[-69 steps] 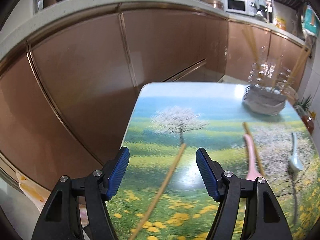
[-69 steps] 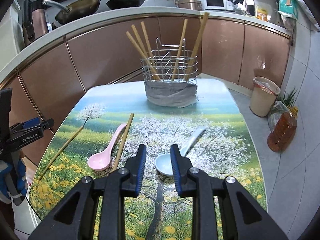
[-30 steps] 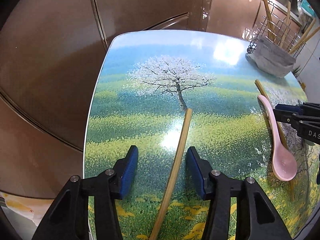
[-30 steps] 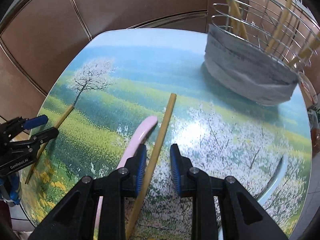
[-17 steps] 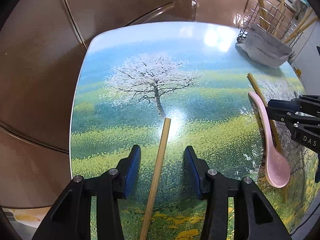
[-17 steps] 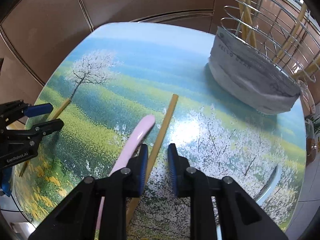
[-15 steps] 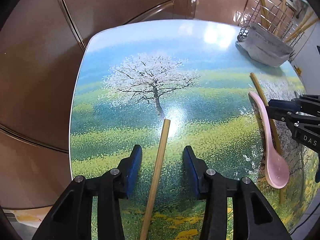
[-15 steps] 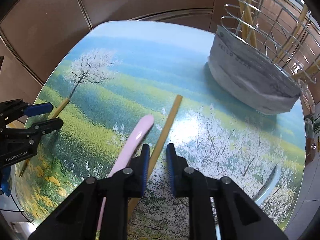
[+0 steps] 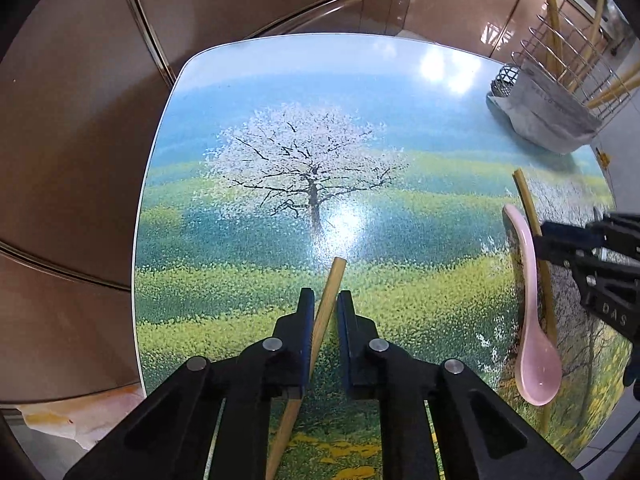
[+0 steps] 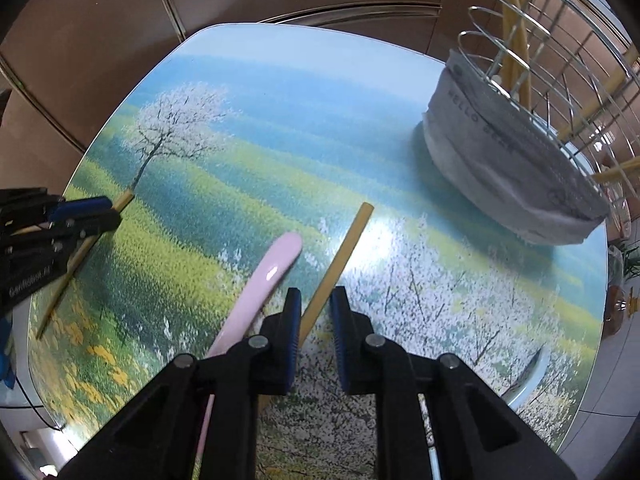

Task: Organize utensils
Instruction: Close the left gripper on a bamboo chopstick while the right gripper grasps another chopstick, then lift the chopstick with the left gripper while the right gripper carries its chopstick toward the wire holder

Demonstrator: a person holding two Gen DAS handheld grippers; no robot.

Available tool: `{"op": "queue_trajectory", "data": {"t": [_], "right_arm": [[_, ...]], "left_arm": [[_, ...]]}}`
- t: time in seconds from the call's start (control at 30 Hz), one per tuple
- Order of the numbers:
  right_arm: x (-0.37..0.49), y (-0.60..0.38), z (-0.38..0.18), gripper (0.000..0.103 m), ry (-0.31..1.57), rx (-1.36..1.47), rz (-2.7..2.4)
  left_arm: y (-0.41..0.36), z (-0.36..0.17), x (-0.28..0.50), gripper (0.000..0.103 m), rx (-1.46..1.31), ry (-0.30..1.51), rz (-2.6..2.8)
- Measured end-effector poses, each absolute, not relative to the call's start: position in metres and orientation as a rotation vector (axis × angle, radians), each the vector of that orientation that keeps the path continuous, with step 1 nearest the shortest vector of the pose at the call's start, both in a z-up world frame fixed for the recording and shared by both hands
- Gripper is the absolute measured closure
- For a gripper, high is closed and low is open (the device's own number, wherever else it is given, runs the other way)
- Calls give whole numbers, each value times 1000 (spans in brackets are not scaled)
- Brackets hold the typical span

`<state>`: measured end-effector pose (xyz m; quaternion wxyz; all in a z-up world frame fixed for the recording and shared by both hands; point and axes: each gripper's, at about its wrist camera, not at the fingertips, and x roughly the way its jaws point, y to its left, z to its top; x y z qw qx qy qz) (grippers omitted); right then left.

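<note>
My left tongs (image 9: 322,308) have just been closing and are now clamped on a wooden chopstick (image 9: 334,280) that lies on the surface (image 9: 280,92), its free end poking out past the pads toward the painted white tree. My right tongs (image 10: 316,312) have been closing too and now pinch a second chopstick (image 10: 348,240), with the stick running up and to the right from between the pads, toward the wire basket (image 10: 532,92). I take the landscape-printed surface's wire basket as my landmark: it stands at the far right corner, wrapped low down in a grey cloth band (image 10: 500,176), with several more chopsticks standing upright inside it. The second chopstick's free tip lies near the basket's base but apart from it. A pink spoon (image 10: 264,276) lies just to the left of that chopstick, on the side away from the basket, its handle roughly parallel to the stick. The first chopstick is well apart from the basket, near the opposite side edge of the surface. At the near right edge, below the basket, I can see part of a pale spoon (image 10: 528,376).
</note>
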<state>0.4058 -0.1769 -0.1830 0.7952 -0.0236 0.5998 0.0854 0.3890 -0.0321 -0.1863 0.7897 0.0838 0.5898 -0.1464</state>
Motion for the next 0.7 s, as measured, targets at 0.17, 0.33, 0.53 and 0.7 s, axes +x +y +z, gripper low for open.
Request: {"op": "queue_trajectory", "data": {"t": [0.17,0.33,0.53,0.7], "right_arm": [[392,-176,-184,95,1287,-56,217],[374,-173,-185,96,1265,-47,220],[353,-181,-181,96,1199,10,222],[326,-195,-165,96,1096,89,244]], "left_arm": [[-33,-188,384,95,183,1265,-291],[-38,-189,379,97,158,1271,-287],[-30,-187,363,97,72,1238,-286],[-11,-171,343,97,-5,1148,-286]]}}
